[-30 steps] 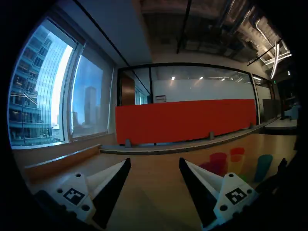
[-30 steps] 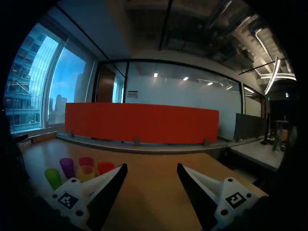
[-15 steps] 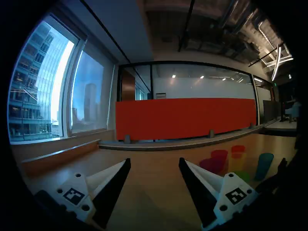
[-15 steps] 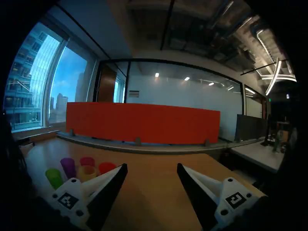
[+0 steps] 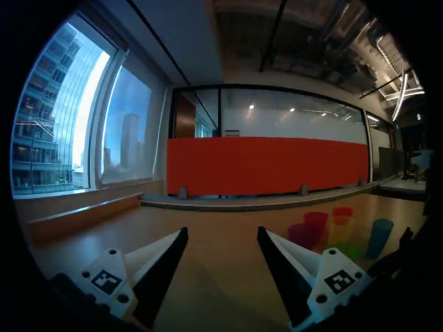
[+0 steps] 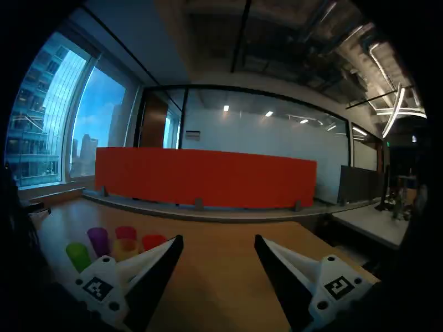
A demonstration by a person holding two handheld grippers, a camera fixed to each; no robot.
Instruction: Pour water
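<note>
I'm looking at a pale wooden counter (image 6: pixel 221 243) that runs up to the orange divider panel (image 6: pixel 205 177) standing along its far edge. Well short of that panel, a tight cluster stands on the wood: green cup (image 6: pixel 77 255), purple cup (image 6: pixel 98 240), pink cup (image 6: pixel 125 232), yellow cup (image 6: pixel 124 247) and red cup (image 6: pixel 153 242). A teal cup (image 5: pixel 380 238) stands just beside them.

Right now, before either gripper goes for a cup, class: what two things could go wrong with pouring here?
First, the cups stand closely bunched on the table; jaws closing on one may well topple its neighbours. Second, the bunch lies off to the side of the left gripper and the right gripper, partly behind a finger, so aiming could be off.
</note>
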